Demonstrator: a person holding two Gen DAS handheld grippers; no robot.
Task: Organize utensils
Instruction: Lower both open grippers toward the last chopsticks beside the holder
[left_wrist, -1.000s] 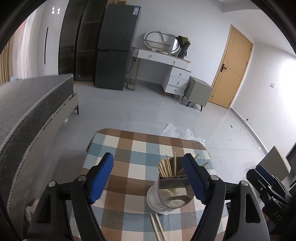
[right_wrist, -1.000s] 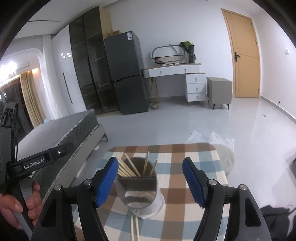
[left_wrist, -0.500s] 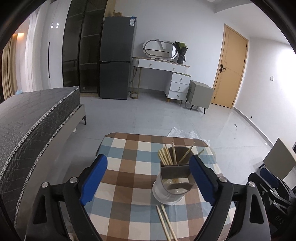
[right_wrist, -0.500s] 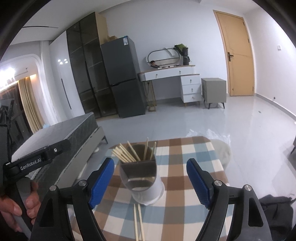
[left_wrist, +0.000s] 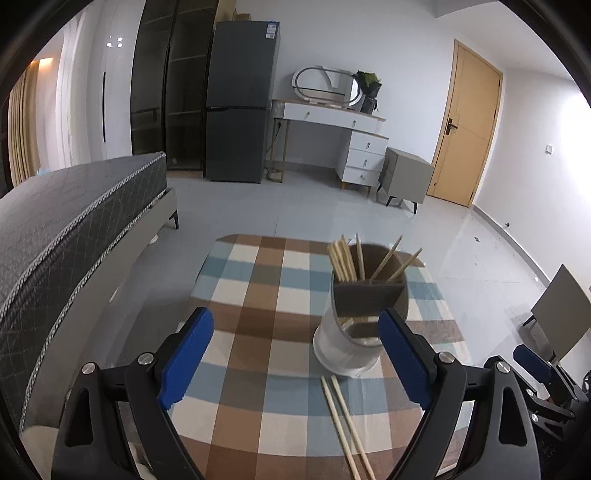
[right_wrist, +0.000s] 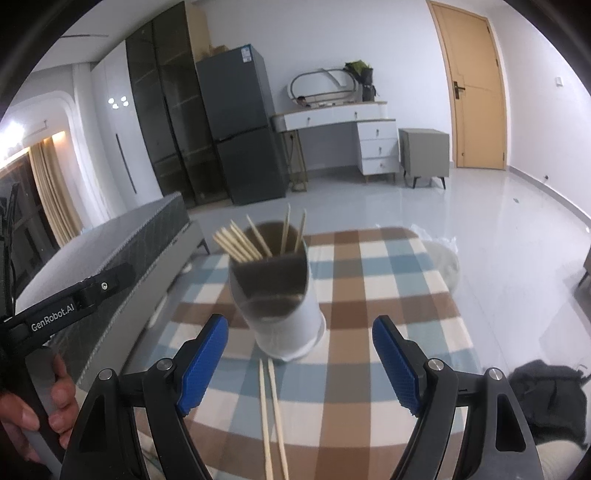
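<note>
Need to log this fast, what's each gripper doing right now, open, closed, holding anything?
Left gripper: open, holding nothing.
Right gripper: open, holding nothing; the loose chopsticks lie on the table below it.

We can read one piece of text: "GenRobot.AI", in white letters on the black arm of the left tongs (right_wrist: 79, 299), seen at the left edge of the right wrist view, above the hand (right_wrist: 35, 406) that grips the handle. We also see a small blue and white sticker near the top of the dark fridge (left_wrist: 242, 107) door in both views, but its print is too small for us to read.
</note>
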